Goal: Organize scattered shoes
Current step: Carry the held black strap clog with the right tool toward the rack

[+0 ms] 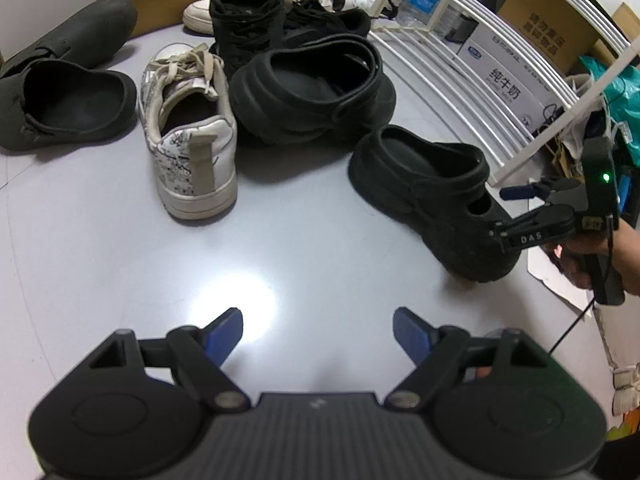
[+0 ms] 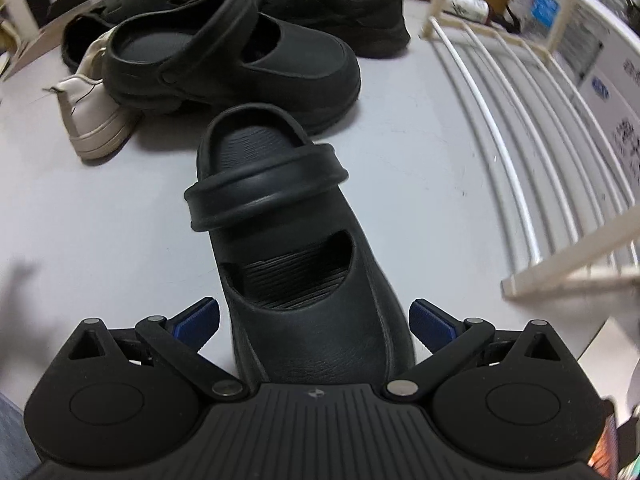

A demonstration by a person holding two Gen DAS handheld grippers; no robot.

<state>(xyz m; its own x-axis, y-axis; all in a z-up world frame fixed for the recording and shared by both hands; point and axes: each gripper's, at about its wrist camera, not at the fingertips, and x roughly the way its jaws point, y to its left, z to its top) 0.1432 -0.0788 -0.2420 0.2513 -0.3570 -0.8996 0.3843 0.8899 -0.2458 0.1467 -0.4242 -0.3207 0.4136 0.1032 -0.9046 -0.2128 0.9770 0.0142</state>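
Observation:
A black clog (image 2: 264, 188) stands on the pale floor with its toe towards me, between the spread fingers of my right gripper (image 2: 316, 320). The blue pads (image 2: 200, 320) sit just off its sides and do not press on it. From the left wrist view the same clog (image 1: 420, 184) is at the right, with the right gripper (image 1: 506, 214) at its toe, held by a hand. My left gripper (image 1: 318, 332) is open over bare floor with nothing between its fingers. The matching clog (image 1: 316, 88) lies farther back.
A white patterned sneaker (image 1: 188, 136), two dark green shoes (image 1: 64, 100), a black sneaker (image 1: 244, 12) and another white shoe (image 1: 200, 16) lie scattered behind. A white slatted shoe rack (image 1: 480, 60) stands at the right, with boxes and bottles behind it.

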